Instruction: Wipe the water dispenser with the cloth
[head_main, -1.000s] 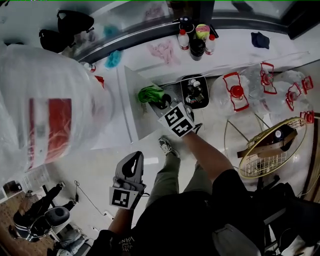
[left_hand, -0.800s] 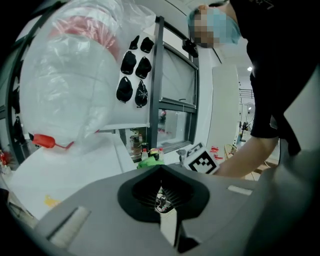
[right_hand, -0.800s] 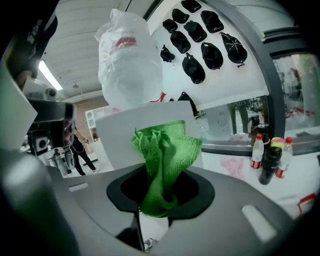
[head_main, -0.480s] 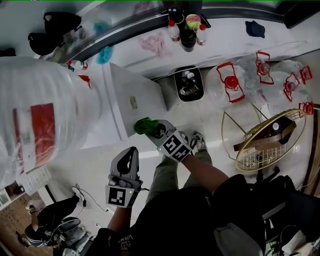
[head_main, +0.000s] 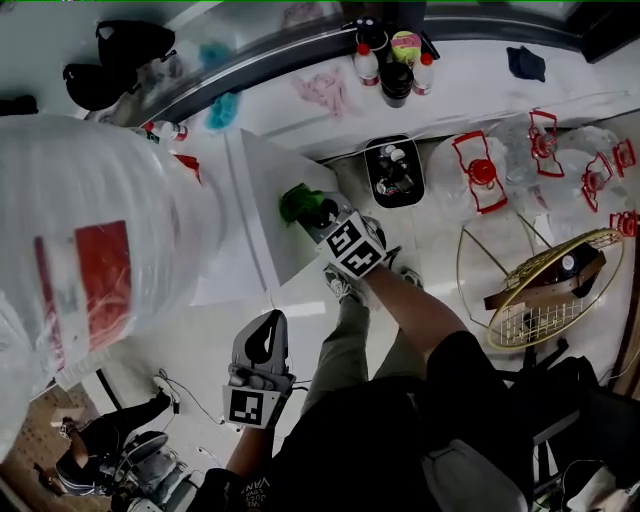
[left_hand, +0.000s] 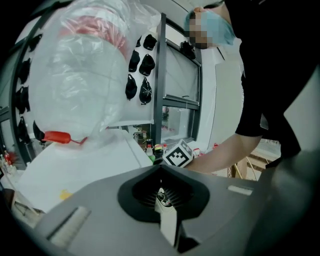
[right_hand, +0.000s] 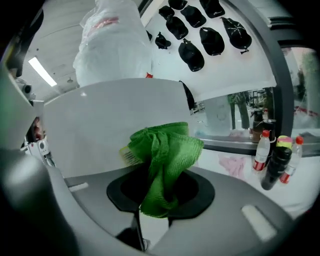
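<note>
The white water dispenser (head_main: 262, 205) stands at centre left in the head view, with a big clear water bottle (head_main: 90, 250) on top. My right gripper (head_main: 318, 216) is shut on a bunched green cloth (head_main: 298, 203), and the cloth is pressed against the dispenser's side panel. In the right gripper view the green cloth (right_hand: 162, 155) rises from between the jaws in front of the white panel (right_hand: 100, 130). My left gripper (head_main: 266, 338) hangs lower, away from the dispenser, shut with nothing in it. The left gripper view shows the bottle (left_hand: 80, 80) and the dispenser's top (left_hand: 85, 165).
Spare water jugs with red handles (head_main: 480, 180) lie on the floor at right, beside a gold wire table (head_main: 545, 290). A black tray of small items (head_main: 393, 172) sits by the dispenser's foot. Bottles (head_main: 395, 65) stand on a ledge behind. A person (head_main: 110, 440) is at lower left.
My right gripper has carried the green cloth up along the dispenser's side panel, after going down it half a second before. The left gripper has stayed low and shut.
</note>
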